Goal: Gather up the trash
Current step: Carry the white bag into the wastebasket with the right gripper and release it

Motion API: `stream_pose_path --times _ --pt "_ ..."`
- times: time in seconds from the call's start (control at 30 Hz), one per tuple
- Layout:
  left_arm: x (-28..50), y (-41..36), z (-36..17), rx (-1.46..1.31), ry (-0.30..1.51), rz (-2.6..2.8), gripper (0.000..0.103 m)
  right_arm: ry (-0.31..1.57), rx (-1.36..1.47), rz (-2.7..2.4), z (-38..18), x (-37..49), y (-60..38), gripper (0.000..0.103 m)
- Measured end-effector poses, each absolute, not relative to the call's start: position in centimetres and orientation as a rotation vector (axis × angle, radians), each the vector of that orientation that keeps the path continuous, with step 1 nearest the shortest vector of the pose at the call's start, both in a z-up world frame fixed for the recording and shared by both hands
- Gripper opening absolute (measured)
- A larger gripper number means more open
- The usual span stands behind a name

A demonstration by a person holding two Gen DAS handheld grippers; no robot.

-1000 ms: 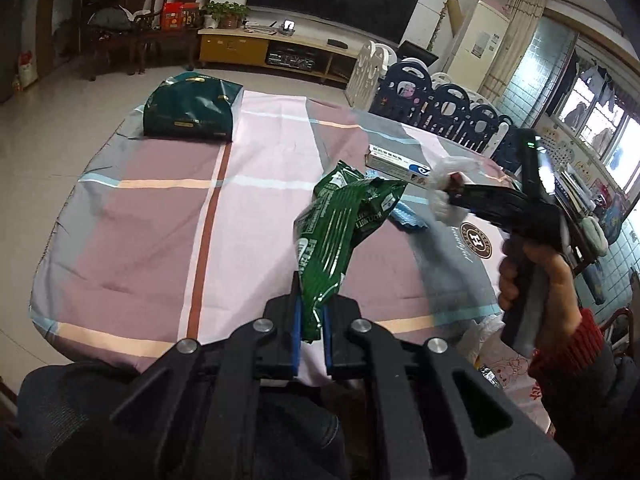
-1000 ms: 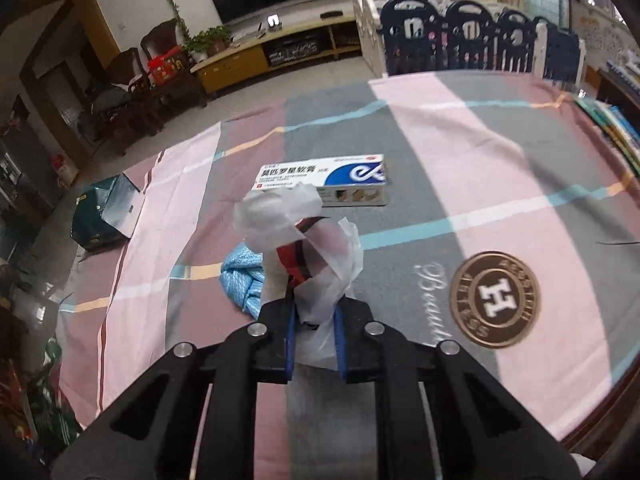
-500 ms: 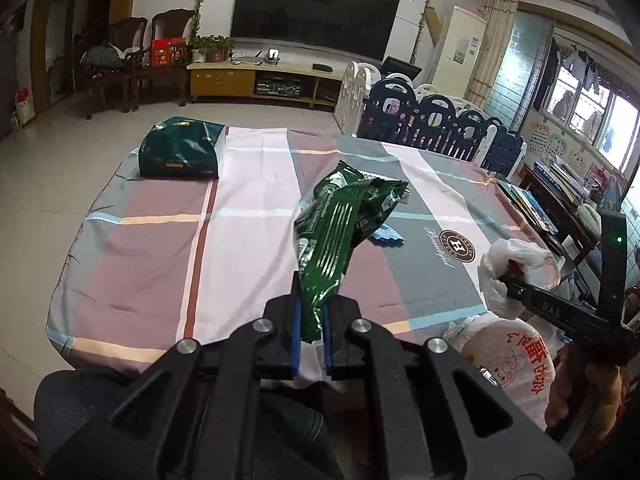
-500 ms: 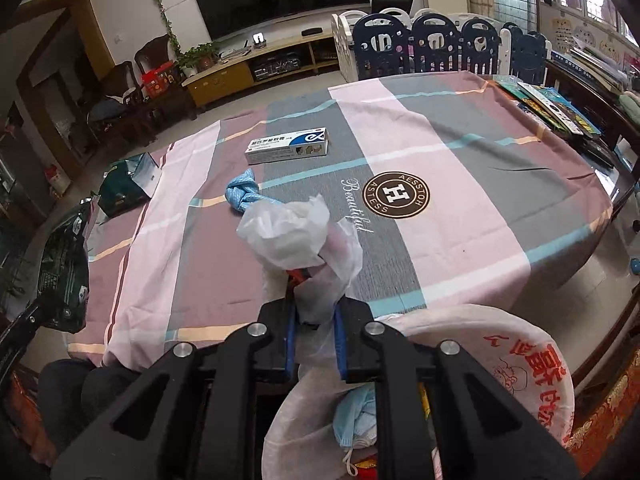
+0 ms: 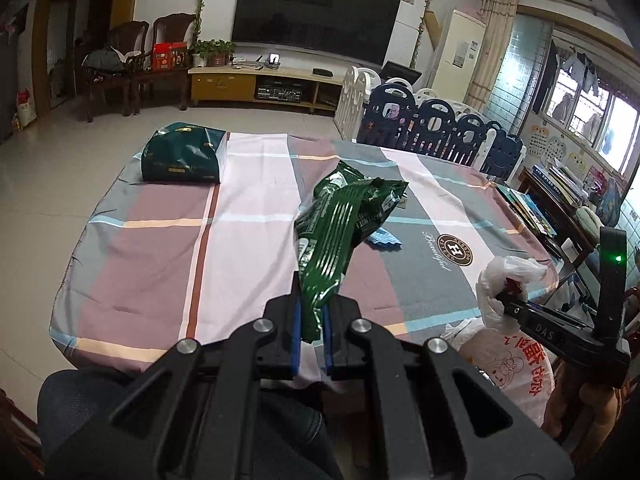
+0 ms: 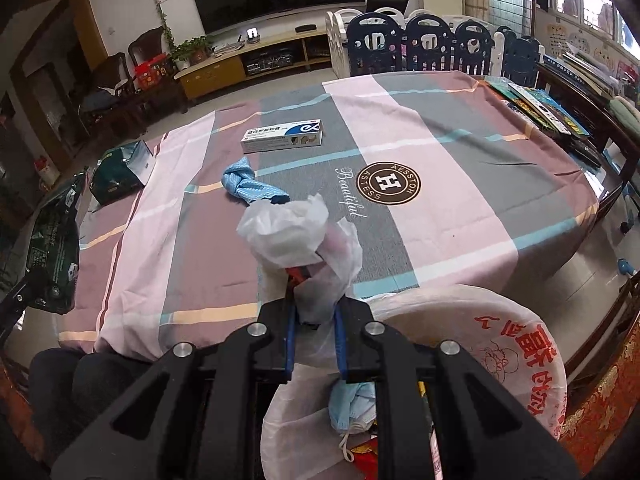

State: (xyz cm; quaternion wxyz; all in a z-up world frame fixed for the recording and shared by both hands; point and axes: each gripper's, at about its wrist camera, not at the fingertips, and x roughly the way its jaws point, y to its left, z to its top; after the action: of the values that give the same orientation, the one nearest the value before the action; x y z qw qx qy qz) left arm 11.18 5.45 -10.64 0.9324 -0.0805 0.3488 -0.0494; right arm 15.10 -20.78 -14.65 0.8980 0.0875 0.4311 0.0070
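Beyond the table edge (image 6: 460,276), the right gripper (image 6: 312,316) pinches a crumpled white bag (image 6: 296,236) above the open trash bag (image 6: 500,344); the left gripper (image 5: 310,320) clamps a green wrapper (image 5: 336,232) upright between its fingers.

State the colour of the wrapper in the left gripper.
Dark green wrapper with white print, clearest in the left wrist view.

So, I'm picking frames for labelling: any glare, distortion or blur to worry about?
Left wrist view: sharp, fisheye bends the striped tablecloth, bright windows wash out at right. Right wrist view: crumpled white plastic bag in focus, dark vignette in the corners.
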Motion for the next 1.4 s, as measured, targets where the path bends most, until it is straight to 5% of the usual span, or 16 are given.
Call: stream_pose_path --times 1.17,1.27,1.33,1.4 --pt "10.1 2.8 -9.7 -0.157 0.711 -0.22 0.009 0.989 0.147 -0.129 -15.6 7.7 -28.5 0.017" --pt "10.0 1.0 -9.6 -0.114 0.718 -0.266 0.009 1.111 0.16 -0.136 -18.6 6.8 -29.2 0.033" --pt "9.8 -0.4 -9.7 -0.095 0.729 -0.318 0.009 1.197 0.198 -0.12 -20.3 6.4 -29.7 0.058" --pt "9.6 -1.9 -10.0 -0.074 0.748 -0.379 0.009 1.187 0.259 -0.132 -20.3 5.9 -30.4 0.068"
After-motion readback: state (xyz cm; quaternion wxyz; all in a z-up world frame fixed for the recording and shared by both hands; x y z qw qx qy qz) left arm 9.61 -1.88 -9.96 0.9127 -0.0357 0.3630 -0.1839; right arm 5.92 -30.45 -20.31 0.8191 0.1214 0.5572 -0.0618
